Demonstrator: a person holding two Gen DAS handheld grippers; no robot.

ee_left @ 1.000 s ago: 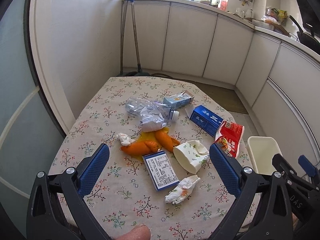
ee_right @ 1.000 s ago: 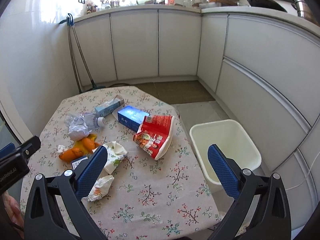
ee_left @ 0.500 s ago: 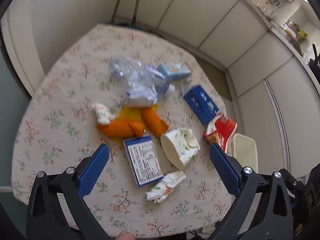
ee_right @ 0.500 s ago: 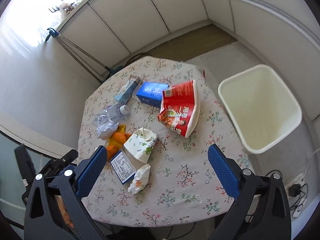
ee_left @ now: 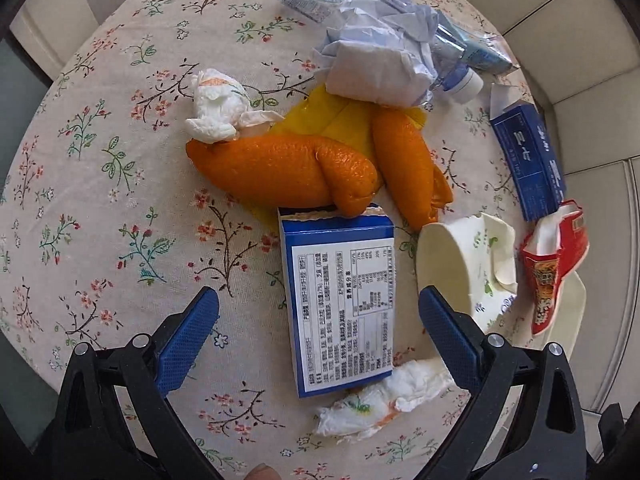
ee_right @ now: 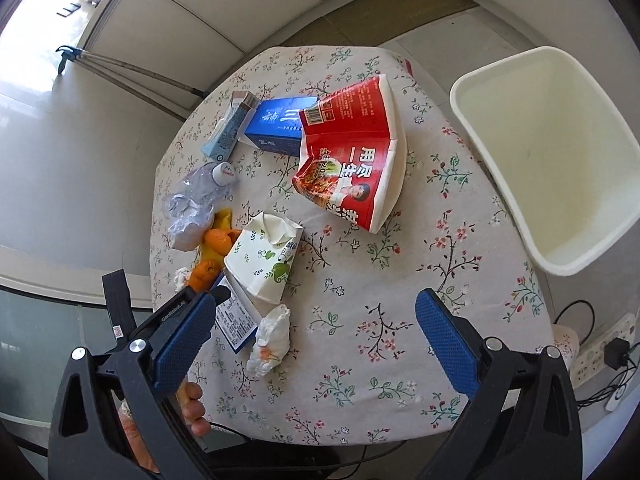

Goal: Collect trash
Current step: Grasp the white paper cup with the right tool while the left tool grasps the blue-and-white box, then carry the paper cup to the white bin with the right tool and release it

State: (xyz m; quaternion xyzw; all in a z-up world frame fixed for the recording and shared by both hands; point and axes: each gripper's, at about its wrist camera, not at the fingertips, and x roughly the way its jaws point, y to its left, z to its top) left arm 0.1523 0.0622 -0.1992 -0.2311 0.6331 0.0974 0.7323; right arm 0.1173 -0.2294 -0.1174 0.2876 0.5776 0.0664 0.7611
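Nothing collected yet. White bin (ee_right: 552, 152) at upper right empty. Blue box (ee_left: 340, 316), orange peels (ee_left: 288, 172), tissues, red noodle cup (ee_right: 352, 152) all left on surface (ee_right: 380, 320). Left gripper (ee_left: 318, 316) and right gripper (ee_right: 314, 328) fingers wide open, holding nothing.

The red noodle package (ee_right: 352, 152) carries large white Chinese characters reading 用尽一生, a barcode panel near its open end, and the number 20 above the pictured food. The dark blue box (ee_right: 280, 124) shows pale Chinese characters, too small to read. The blue-edged carton (ee_left: 340, 304) bears a white panel of fine print, a nutrition-style table, illegible.
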